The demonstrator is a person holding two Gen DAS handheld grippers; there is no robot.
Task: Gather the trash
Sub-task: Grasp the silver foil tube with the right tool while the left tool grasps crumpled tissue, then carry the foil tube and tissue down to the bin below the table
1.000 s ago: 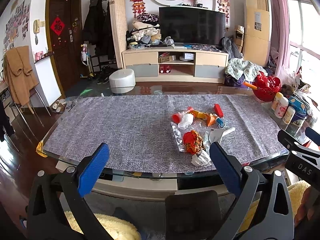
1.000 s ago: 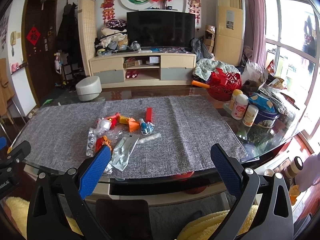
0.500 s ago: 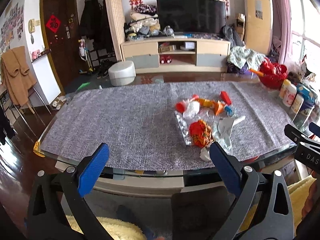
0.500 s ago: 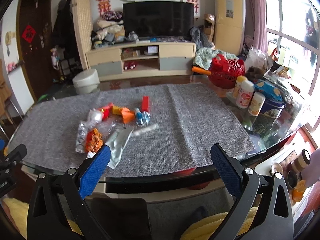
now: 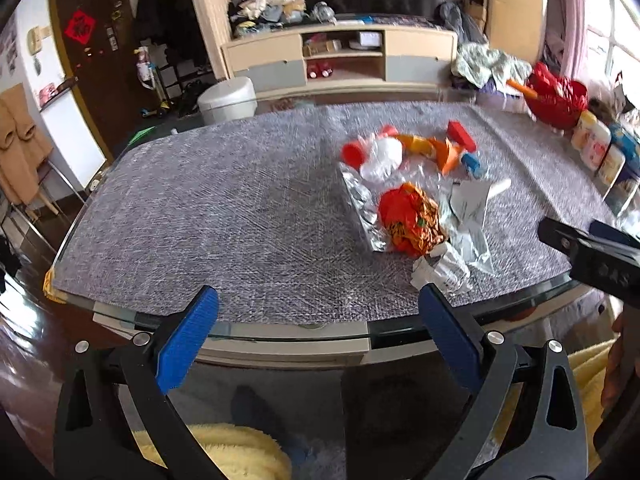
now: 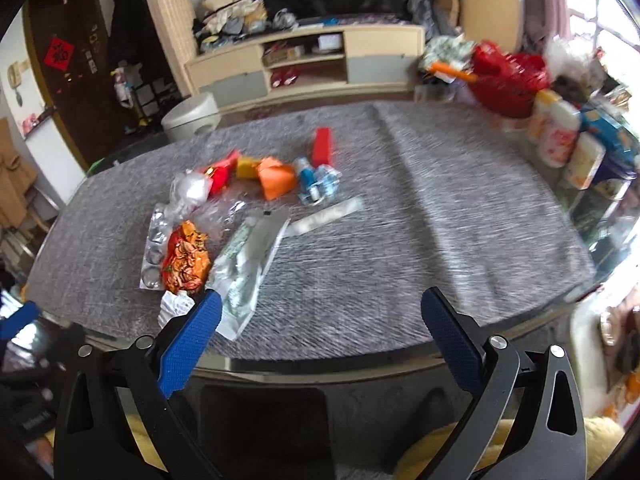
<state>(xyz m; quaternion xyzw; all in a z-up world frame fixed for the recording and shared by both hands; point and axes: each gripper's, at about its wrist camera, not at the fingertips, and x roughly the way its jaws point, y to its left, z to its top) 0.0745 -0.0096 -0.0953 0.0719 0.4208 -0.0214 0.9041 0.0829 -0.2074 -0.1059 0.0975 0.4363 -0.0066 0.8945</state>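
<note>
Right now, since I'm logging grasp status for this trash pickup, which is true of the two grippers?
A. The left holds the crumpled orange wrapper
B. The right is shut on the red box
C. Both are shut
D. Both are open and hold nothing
D: the left gripper and the right gripper both show blue fingers spread wide with nothing between them, while the crumpled orange wrapper and the red box lie on the grey mat.

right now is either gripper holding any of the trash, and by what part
Nothing is held. The left gripper and right gripper both stand open and empty at the near table edge, short of the trash pile on the grey mat.
</note>
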